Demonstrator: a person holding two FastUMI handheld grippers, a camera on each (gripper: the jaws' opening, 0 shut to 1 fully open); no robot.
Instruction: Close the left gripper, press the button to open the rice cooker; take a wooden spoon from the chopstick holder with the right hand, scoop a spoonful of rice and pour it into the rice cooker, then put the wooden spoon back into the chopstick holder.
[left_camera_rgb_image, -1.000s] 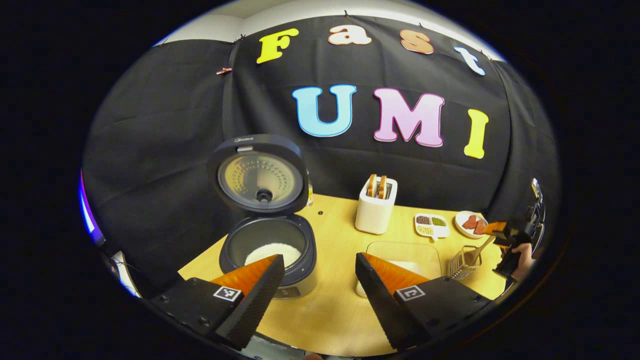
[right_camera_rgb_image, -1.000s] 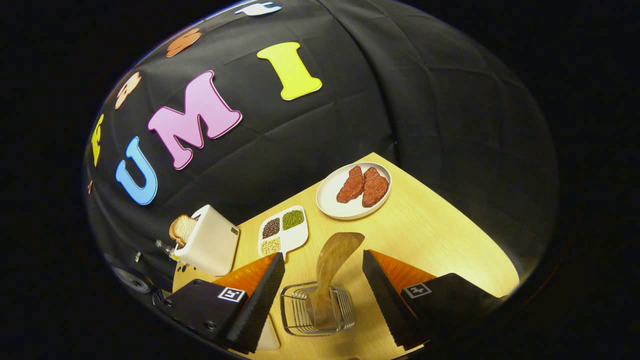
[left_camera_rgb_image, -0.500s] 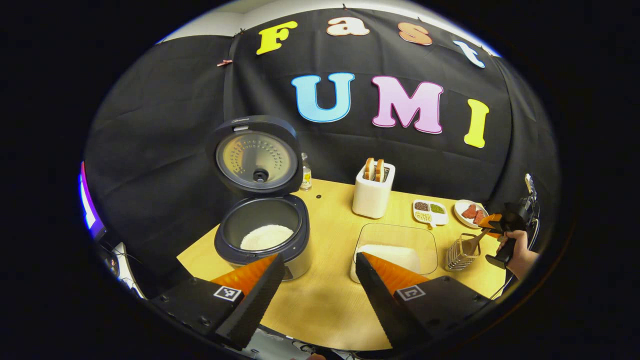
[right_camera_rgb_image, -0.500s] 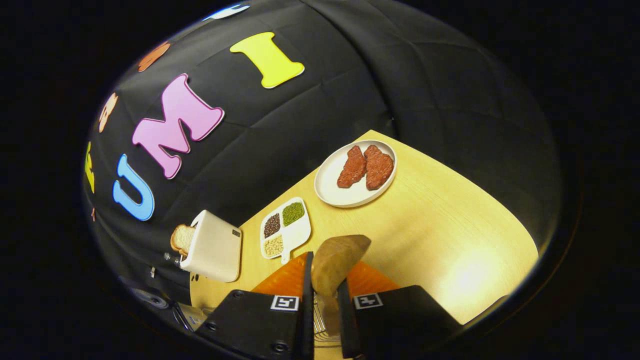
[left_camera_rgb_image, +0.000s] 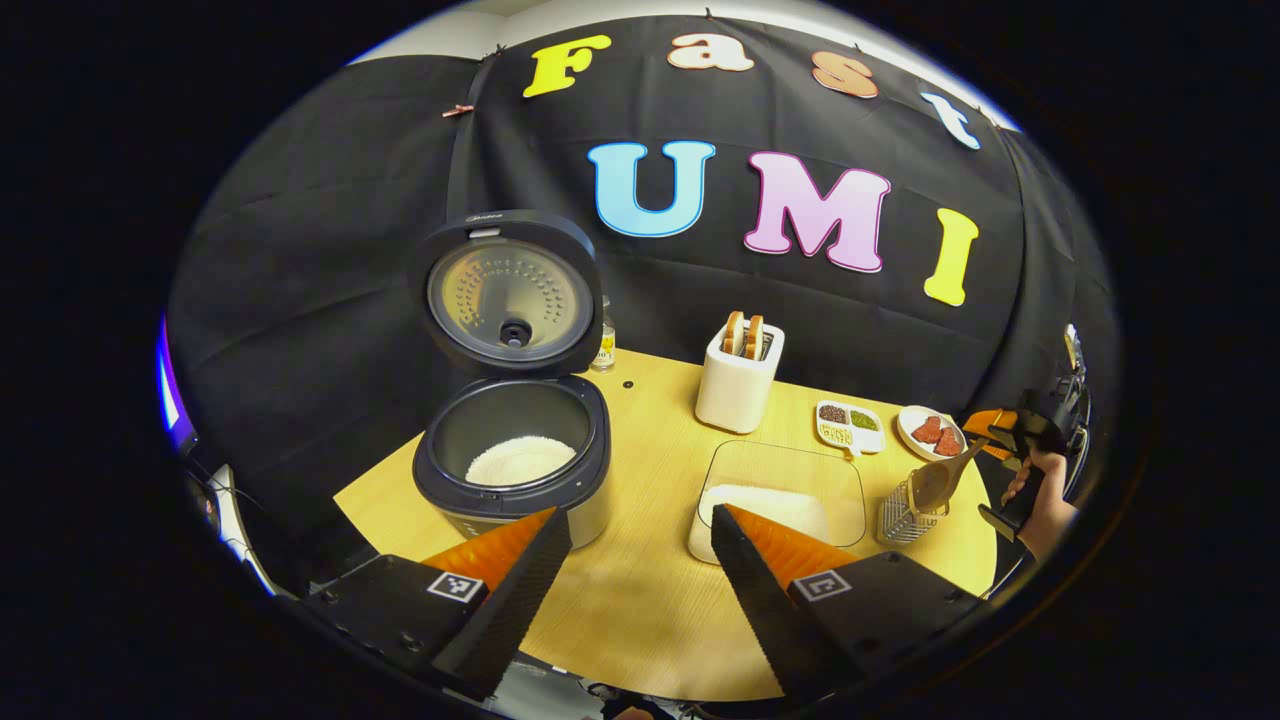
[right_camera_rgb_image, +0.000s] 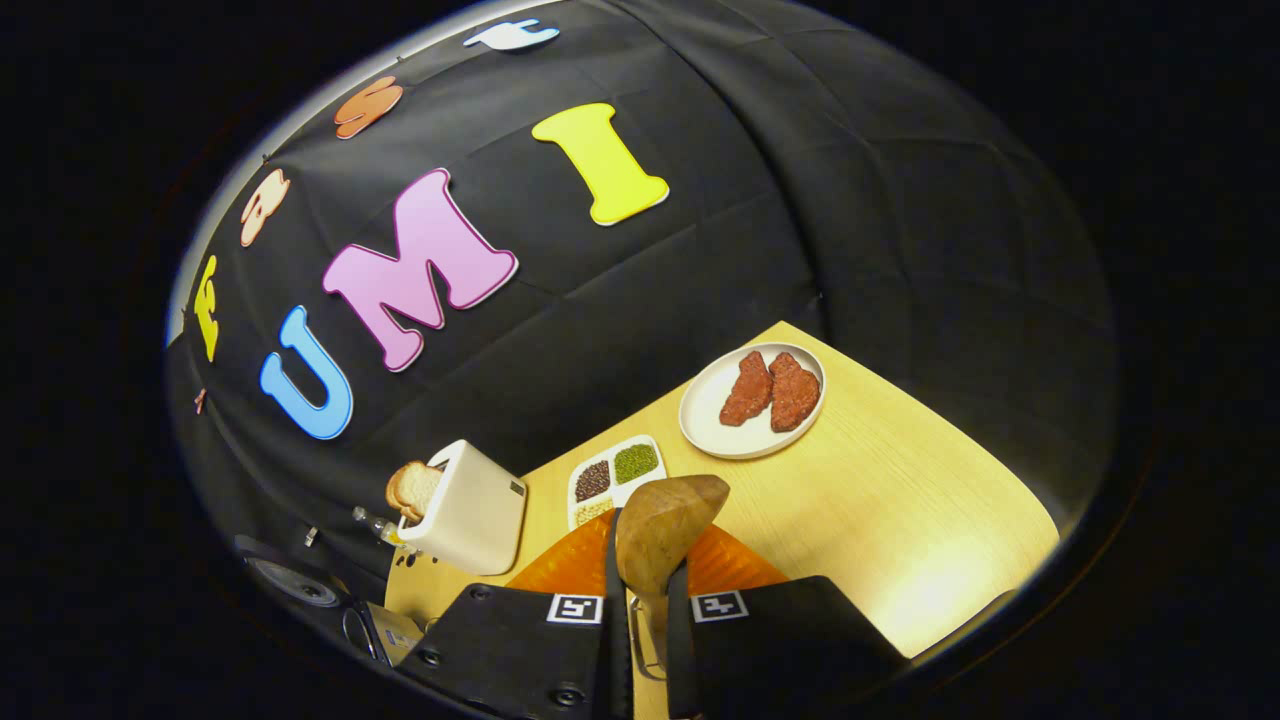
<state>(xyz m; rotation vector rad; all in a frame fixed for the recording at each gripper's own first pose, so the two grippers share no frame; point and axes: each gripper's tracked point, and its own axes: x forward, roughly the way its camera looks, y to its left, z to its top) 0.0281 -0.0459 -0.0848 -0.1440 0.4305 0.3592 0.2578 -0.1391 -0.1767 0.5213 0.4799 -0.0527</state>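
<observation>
The dark rice cooker stands with its lid up and white rice in the pot. My left gripper hangs open in front of it, holding nothing. At the table's right end, a hand holds my right gripper. It is shut on the wooden spoon, whose lower end is in the wire chopstick holder. In the right gripper view, the right gripper clamps the wooden spoon, whose broad end sticks up past the fingers. The chopstick holder shows just below.
A clear container of rice sits between cooker and holder. Behind it are a white toaster with bread, a divided dish of beans and a plate of red meat. A small bottle stands by the lid.
My right gripper has shut on the wooden spoon, which stood free between its open fingers a second ago. The left gripper has drawn back from the cooker, staying open.
</observation>
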